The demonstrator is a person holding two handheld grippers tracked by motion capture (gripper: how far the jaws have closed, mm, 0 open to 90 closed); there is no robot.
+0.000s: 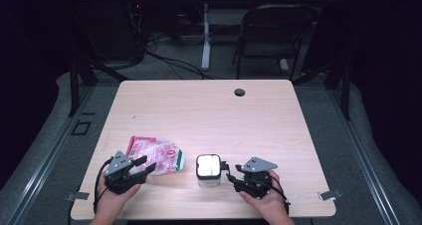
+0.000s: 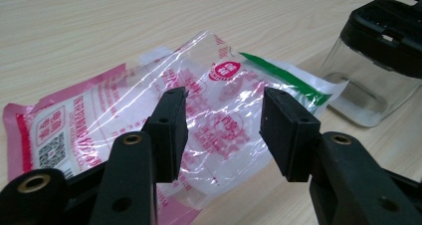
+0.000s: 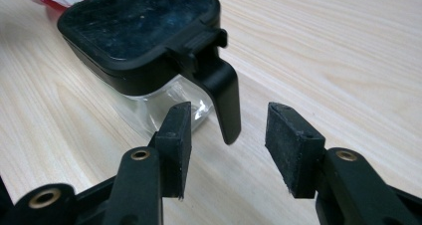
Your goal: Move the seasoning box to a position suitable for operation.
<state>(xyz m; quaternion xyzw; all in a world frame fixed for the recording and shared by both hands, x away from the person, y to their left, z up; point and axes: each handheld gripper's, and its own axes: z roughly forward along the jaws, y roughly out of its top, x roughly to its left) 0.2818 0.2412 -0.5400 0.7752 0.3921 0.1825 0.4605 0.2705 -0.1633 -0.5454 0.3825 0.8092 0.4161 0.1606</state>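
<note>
From the high view I see the pale wooden bench [image 1: 209, 110] with my left tool [image 1: 142, 164] at its near left edge, its tips at the near edge of a crumpled clear plastic bag with pink and red print [image 1: 157, 154]. My right tool [image 1: 230, 177] sits near the right, its tips just beside a small clear jar with a black square lid [image 1: 208, 169], which stands upright between the two tools. In the left gripper view the left tool [image 2: 224, 130] has its jaws spread, and the printed bag [image 2: 124, 115] lies flat on the bench [image 2: 99, 26] beyond and beneath them; I cannot tell whether the pads touch the film. The jar [image 2: 370, 65] stands apart at the upper right, past the bag's green-striped end. In the right gripper view the right tool [image 3: 229, 145] stands spread with nothing pinched; the jar lid's black latch tab [image 3: 224, 93] hangs down just ahead of the gap, and the jar [image 3: 144, 41] rests on the bench [image 3: 348, 51] with the lid closed on top.
</note>
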